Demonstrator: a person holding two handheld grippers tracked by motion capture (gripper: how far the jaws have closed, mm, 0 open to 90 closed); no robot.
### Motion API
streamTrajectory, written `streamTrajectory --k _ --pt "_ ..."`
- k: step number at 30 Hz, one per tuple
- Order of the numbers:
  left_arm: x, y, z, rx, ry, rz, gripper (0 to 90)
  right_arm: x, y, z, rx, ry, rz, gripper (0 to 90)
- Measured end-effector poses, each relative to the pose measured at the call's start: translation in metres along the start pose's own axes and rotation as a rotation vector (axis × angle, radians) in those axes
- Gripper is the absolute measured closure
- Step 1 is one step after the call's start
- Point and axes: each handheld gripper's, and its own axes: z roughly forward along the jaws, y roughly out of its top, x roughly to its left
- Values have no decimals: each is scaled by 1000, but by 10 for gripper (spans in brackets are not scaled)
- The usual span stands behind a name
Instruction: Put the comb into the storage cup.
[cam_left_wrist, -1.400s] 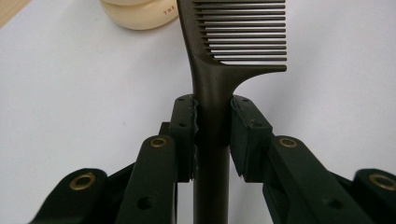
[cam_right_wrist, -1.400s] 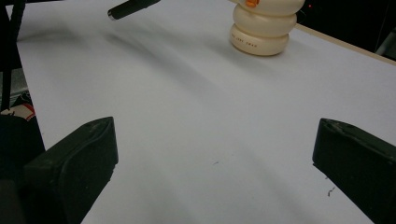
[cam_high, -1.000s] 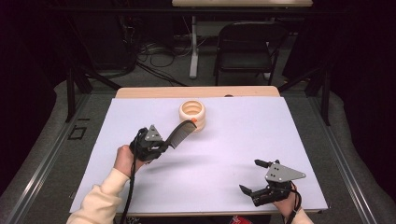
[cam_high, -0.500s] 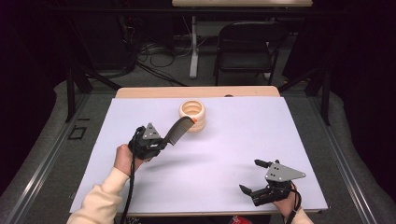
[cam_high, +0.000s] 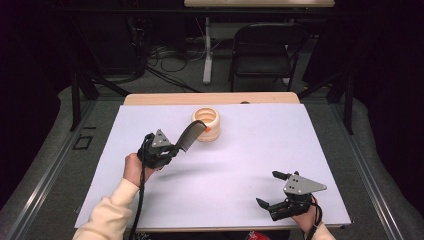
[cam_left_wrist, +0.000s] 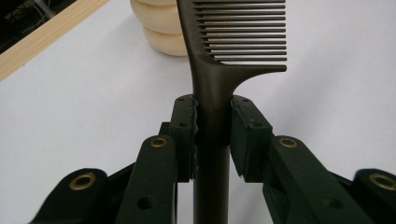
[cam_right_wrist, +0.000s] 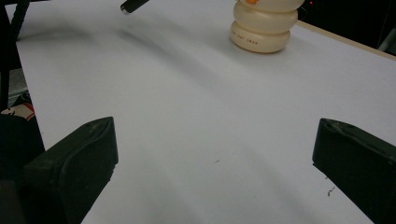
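The left hand-held gripper (cam_high: 172, 148) is clamped on the smooth dark handle of a fine-toothed plastic comb (cam_left_wrist: 219, 70), left of centre in the high view. Its tip reaches the rim of the cream, ribbed holder (cam_high: 206, 124) just above; dropping it in seems to remain. The right hand-held gripper (cam_high: 272, 189), lower right, rests with jaws apart on the white bench (cam_high: 240, 165).

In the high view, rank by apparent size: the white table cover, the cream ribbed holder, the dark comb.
1. White table cover, far the largest.
2. and 3. Cream ribbed holder and dark plastic comb: alike; the comb is raised nearer the camera, clamped in the left hand-held gripper, so unranked.
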Motion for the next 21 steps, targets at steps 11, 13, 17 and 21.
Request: streamTrajectory --k 11,13,17,21 --pt "4 1 2 -21 16 -14 724 0 0 1 8 0 -5 0" --pt "4 1 1 -26 20 -20 723 1 0 0 5 1 -7 0" --pt "5 1 2 -33 25 -18 724 0 0 1 9 1 -4 0" --pt "7 2 4 -35 22 -27 724 0 -1 2 10 -2 -2 0"
